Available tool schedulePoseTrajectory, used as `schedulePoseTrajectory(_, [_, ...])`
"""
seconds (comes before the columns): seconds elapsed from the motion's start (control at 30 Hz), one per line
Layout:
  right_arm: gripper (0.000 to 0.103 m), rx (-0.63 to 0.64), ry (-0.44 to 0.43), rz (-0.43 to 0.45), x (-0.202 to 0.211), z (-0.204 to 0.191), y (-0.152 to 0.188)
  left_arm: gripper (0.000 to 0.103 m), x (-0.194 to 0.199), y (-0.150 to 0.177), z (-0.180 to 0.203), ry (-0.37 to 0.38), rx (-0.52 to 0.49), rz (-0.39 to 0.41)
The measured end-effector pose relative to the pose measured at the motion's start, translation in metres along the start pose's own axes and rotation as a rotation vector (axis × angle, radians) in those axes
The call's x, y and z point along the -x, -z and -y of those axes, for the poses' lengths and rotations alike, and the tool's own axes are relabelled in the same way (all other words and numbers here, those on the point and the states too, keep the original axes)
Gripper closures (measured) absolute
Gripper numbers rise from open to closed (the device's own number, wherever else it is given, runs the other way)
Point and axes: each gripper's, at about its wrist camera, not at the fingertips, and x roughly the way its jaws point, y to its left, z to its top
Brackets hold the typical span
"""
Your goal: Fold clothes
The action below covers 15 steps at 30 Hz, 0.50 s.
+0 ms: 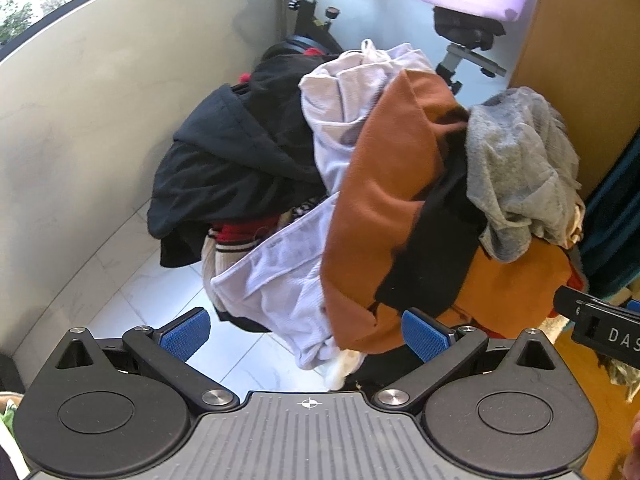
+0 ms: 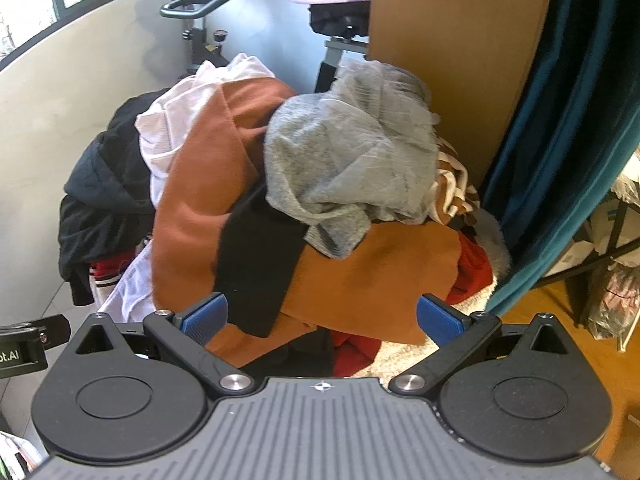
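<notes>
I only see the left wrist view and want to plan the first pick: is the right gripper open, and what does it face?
Observer: The right gripper is open and empty, facing the orange garment.
Operator: Is anything under that garment on its right side?
Observer: Yes, a red garment pokes out beneath it, lying on a cream fluffy cloth.
Operator: And what is beyond the pile there?
Observer: A black rack with bagged items stands past the teal curtain.
</notes>
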Motion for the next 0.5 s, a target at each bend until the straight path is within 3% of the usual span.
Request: schedulePoseTrajectory(0.5, [0.0,-0.009,-0.017,0.002,0.001,0.007,-0.001,0.001,0.005,-0.003,0.011,-0.009,-0.022,0.014])
